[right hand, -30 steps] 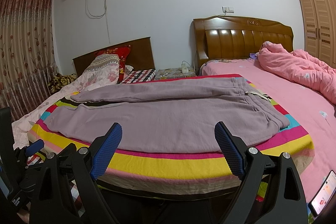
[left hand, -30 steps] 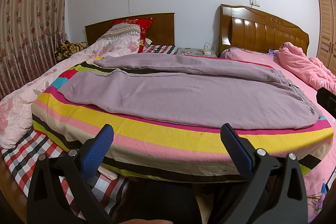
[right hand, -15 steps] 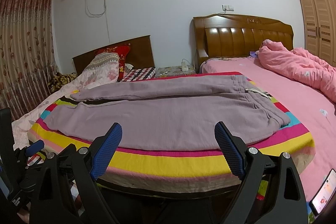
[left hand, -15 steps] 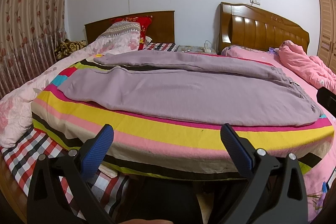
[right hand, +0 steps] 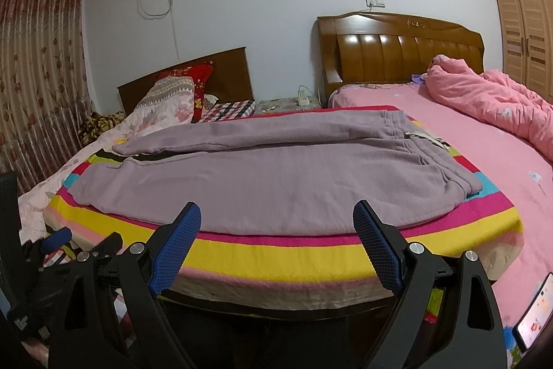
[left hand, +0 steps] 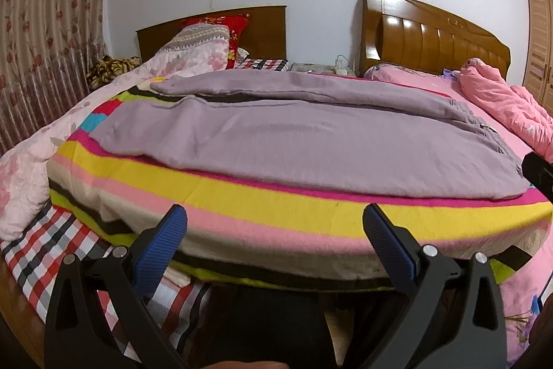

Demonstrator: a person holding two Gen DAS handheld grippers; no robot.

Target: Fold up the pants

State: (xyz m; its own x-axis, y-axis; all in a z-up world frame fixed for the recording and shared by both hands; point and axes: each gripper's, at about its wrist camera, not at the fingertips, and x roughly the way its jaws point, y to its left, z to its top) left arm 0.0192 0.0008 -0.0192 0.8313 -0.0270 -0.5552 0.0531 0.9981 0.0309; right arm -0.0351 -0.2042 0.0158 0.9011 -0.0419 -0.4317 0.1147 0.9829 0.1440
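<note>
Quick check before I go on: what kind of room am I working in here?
A home bedroom, almost certainly. Two beds with wooden headboards stand side by side, pillows lie at the head, a pink quilt is bunched up, and the pants lie on a striped blanket.

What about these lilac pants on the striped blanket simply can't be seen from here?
- Lilac fleece pants, left wrist view: the waistband end is cut off behind the other gripper's black body at the right edge.
- Same pants, right wrist view: the far leg's cuff is too small to read.
- Striped blanket: its lower edge hides behind the open right gripper.
</note>
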